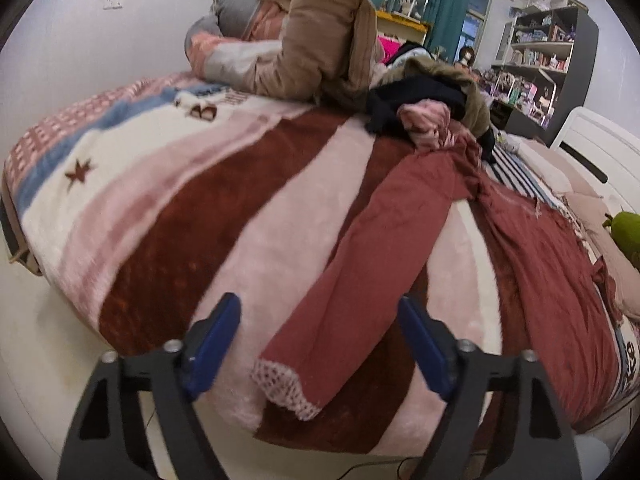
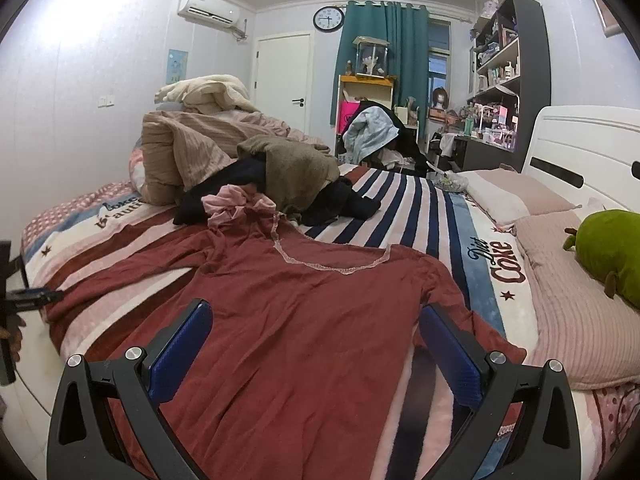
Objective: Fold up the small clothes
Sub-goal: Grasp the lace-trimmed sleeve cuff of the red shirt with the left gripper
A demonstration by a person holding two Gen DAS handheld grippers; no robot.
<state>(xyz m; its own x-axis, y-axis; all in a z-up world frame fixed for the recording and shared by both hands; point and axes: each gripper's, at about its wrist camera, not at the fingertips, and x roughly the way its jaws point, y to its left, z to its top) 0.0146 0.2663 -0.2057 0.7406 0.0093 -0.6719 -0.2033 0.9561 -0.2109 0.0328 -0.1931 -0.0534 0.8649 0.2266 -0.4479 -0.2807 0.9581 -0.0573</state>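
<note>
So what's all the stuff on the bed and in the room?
Top: 1, red, lace trim, spread flat on blanket.
Blanket: 1, striped pink, red, navy, covers bed.
Clothes pile: 1, olive, black, pink, behind top.
Quilt: 1, tan, bunched at far end.
Pillows: 2, pink, by headboard.
Plush: 1, green, on pillow.
Curtain: 1, teal, window.
Clock: 1, wall.
Shelf: 1, dark, right wall.
Left gripper: open, at sleeve.
Right gripper: open, over top.

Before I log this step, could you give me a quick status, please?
Both grippers, left and right, open, holding nothing. Red top spread on the bed, unfolded. Clothes pile behind its collar.
</note>
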